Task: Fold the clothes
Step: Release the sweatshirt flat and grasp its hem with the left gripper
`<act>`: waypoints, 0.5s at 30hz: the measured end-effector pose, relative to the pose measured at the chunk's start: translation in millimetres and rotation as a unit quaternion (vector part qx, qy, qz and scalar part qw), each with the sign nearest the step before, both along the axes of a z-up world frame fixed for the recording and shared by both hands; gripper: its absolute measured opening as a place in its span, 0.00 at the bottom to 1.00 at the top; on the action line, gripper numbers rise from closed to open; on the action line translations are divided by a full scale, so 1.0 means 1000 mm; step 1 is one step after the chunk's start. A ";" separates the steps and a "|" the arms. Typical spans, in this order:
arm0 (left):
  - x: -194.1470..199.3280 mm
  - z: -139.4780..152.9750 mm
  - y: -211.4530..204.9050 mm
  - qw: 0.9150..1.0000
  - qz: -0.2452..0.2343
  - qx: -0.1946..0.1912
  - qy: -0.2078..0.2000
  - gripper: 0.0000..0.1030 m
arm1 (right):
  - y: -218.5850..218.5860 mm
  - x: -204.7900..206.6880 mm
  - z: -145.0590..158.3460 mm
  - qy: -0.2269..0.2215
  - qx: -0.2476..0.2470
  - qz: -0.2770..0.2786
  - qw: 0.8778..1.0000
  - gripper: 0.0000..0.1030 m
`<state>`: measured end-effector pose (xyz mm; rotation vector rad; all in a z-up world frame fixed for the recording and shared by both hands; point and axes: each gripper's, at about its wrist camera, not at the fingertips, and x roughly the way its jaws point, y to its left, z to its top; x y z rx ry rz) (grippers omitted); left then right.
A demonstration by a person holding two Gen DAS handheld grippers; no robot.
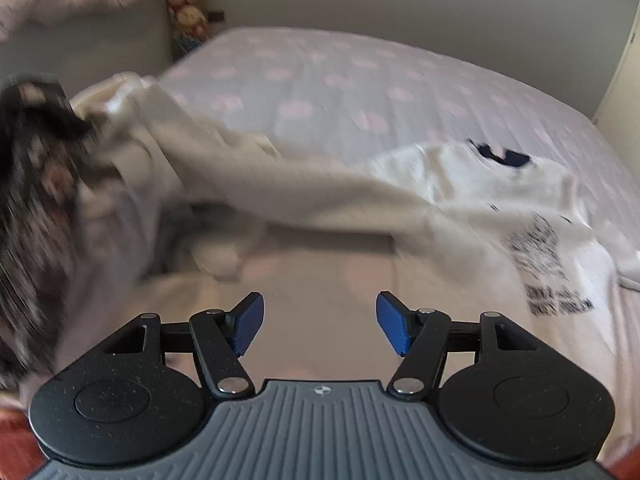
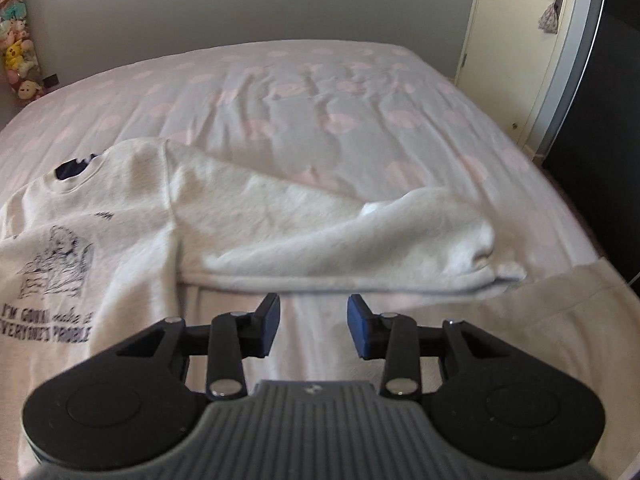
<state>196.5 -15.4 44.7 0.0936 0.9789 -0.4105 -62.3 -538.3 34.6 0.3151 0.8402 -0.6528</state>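
- the white sweatshirt (image 2: 132,216) lies spread on the bed (image 2: 320,92), chest side up, with a dark line drawing and printed words on the front and a dark patch at the neck.
- from the right wrist view one sleeve (image 2: 344,236) is folded across toward the right, its cuff near the bed's right edge, lying just beyond the gripper tips.
- the right gripper (image 2: 313,326) hangs over the lower part of the sweatshirt with its jaws parted a moderate way and nothing between the blue pads (image 2: 362,326); they touch no cloth.
- the left wrist view shows what the right one misses: the other sleeve (image 1: 240,176) is lifted off the bed in a blurred streak running up to the left, with a shadowed gap under it.
- at the far left of that view a dark, speckled shape (image 1: 36,184) is smeared by motion; i cannot tell what it is.
- the left gripper (image 1: 320,326) stands with its jaws wider than the right one's, empty, above the pale cloth of the sweatshirt's body.
- only the right wrist view shows the cream door (image 2: 516,48) with a small cloth bag on its handle, and a dark panel at the right edge.
- both views catch a column of soft toys (image 2: 18,40) against the wall at the far left corner; whether they sit in a holder i cannot tell.
- the bed cover is pale with pink spots, wrinkled toward the far side.
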 end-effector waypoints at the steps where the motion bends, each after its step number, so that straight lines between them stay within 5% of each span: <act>1: -0.013 -0.011 -0.003 0.999 -0.011 -0.016 0.027 0.60 | 0.010 -0.005 -0.003 -0.006 0.016 0.004 1.000 0.40; 8: -0.082 -0.079 -0.025 0.994 -0.022 -0.016 0.108 0.62 | 0.075 -0.033 -0.031 -0.018 0.084 0.026 0.996 0.44; 15: -0.104 -0.121 -0.023 0.988 0.029 -0.051 0.142 0.63 | 0.109 -0.050 -0.059 -0.013 0.127 0.015 0.992 0.48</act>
